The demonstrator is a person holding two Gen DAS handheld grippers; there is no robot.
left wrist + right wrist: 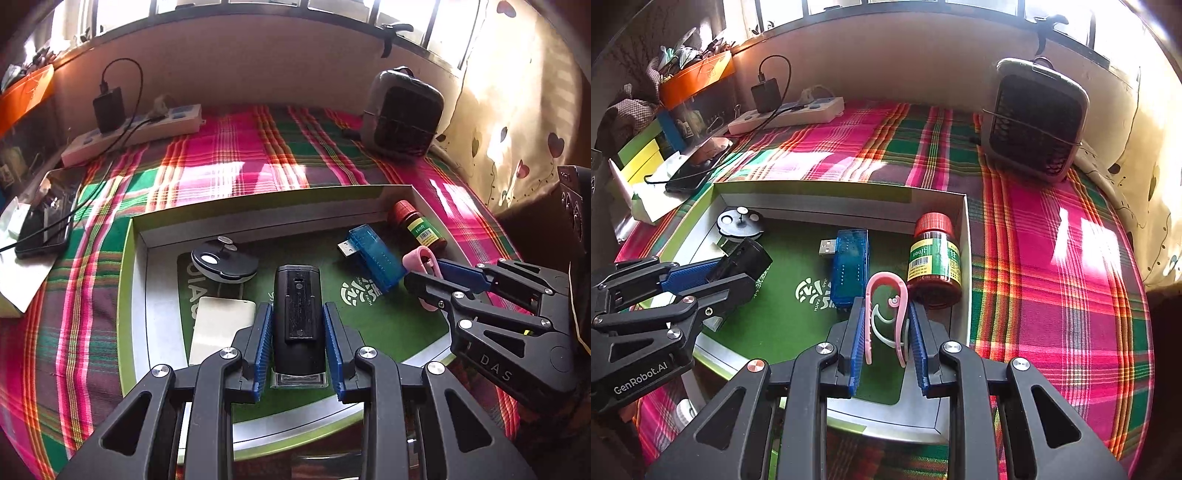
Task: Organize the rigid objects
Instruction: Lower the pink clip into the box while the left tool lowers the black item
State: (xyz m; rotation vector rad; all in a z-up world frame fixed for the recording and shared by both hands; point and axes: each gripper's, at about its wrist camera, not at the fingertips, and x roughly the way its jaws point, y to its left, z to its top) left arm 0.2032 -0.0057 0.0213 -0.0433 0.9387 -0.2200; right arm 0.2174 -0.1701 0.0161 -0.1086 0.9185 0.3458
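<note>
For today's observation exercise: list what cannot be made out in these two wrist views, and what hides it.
- Black device, left wrist view: its sides sit behind the left gripper's blue pads.
- Bottle label, both views: print too small to read.
- White card, left view: near edge covered by the gripper.
- Pink clip, left view: mostly behind the right gripper.

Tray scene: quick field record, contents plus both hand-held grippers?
container: shallow box tray on plaid cloth
left hand-held gripper: shut on black device
right hand-held gripper: shut on pink clip
loose in tray: blue USB stick, red-capped bottle, round black gadget, white card
</note>
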